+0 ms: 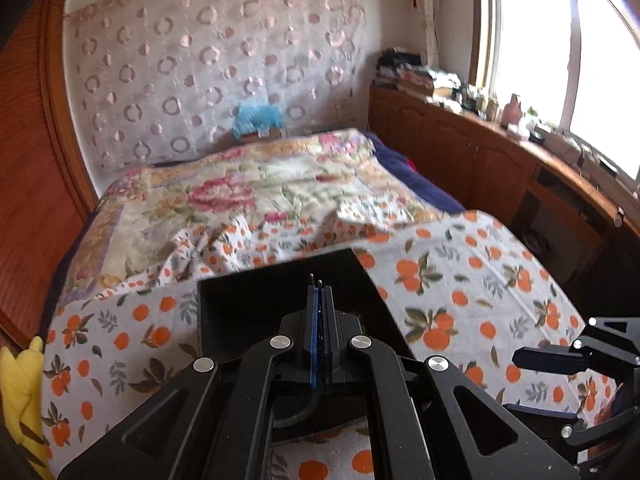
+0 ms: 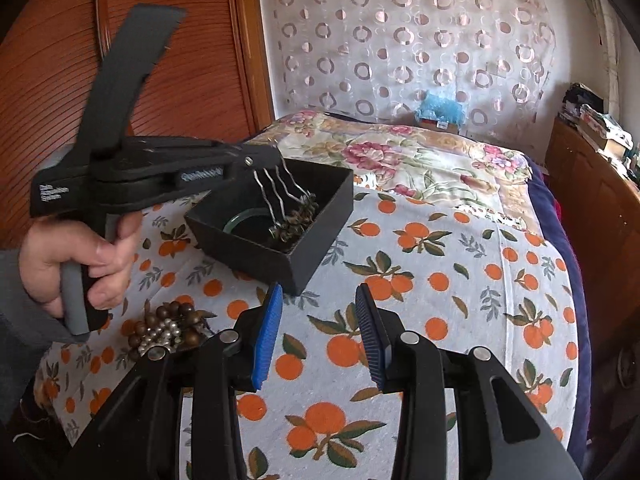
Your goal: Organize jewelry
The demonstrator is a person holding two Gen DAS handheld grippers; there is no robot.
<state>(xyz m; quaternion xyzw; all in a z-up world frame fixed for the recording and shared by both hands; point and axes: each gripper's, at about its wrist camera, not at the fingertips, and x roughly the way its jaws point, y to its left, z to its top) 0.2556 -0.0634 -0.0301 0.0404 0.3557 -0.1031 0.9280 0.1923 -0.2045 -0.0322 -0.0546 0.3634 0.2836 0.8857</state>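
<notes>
Hair comb (image 2: 286,196) hangs over black box (image 2: 320,216).
Left gripper (image 2: 256,160) clamps its wavy silver prongs; right gripper (image 2: 318,334) stands apart, empty.

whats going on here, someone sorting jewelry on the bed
A person is tidying jewelry into a black box on an orange-print cloth. The left hand-held gripper, held in a hand, is shut on a metal hair comb with a dark ornament, hanging over the open box, which already holds a pale green bangle. The right hand-held gripper is open and empty above the cloth. A pile of beads lies outside the box.
</notes>
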